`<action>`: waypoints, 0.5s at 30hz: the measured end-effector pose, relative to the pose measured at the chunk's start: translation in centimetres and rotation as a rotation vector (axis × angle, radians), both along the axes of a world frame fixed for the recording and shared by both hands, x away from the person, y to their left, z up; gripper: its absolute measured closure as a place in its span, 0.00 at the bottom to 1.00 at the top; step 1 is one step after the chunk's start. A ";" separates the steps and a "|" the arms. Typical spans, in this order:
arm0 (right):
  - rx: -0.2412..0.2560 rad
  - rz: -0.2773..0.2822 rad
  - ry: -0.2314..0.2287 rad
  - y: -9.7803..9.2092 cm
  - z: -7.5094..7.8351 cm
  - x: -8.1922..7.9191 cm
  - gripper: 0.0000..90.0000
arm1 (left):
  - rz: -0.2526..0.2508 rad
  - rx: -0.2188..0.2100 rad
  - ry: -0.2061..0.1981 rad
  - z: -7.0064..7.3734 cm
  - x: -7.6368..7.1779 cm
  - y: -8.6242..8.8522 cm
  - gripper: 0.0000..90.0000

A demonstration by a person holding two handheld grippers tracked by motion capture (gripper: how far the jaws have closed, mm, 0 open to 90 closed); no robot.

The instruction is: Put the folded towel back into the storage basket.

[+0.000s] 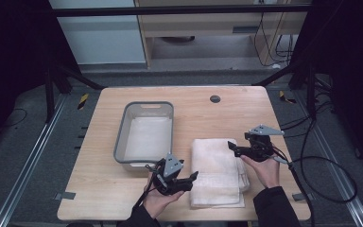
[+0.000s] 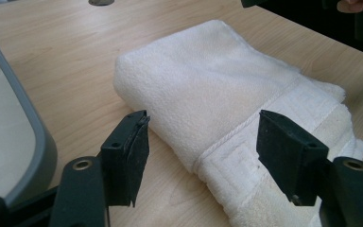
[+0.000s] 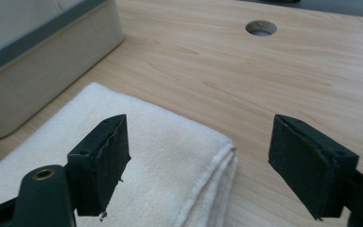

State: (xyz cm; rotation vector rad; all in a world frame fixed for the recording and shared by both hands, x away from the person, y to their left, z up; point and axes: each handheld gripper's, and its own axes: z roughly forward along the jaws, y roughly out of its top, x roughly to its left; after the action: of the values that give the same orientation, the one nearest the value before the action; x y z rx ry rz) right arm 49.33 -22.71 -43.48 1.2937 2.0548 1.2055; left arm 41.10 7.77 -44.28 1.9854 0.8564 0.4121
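A folded white towel (image 1: 216,171) lies on the wooden table near the front, right of a grey bin (image 1: 122,137). My left gripper (image 1: 193,177) hovers at the towel's near left edge, open, its jaws spread on either side of the towel's (image 2: 208,90) folded border. At the towel's far right corner my right gripper (image 1: 233,148) is open too, with that corner (image 3: 170,156) between and below its jaws. Neither gripper holds anything.
The grey bin (image 2: 33,142) holds a white liner or cloth and stands just left of the towel; its wall (image 3: 38,71) is close to the right gripper's left jaw. A round cable hole (image 1: 215,99) sits near the table's far edge. Cables trail off the right side.
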 end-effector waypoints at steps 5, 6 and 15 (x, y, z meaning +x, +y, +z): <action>-0.010 -0.015 0.019 -0.3 -0.6 0.1 0.24 | -0.002 0.018 0.012 -0.6 -0.1 -0.4 0.38; -0.037 -0.008 0.029 -0.2 -0.9 0.3 0.24 | -0.004 0.022 0.013 -0.8 -0.1 -0.5 0.37; -0.010 -0.023 0.061 -0.6 -1.9 0.5 0.25 | -0.011 0.061 0.053 -2.3 0.0 -1.3 0.36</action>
State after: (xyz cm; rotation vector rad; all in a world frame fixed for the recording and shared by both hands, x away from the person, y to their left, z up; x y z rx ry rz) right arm 49.87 -23.33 -45.36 1.3616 2.0795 1.1576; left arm 41.05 6.50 -46.61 2.0650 0.8750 0.3845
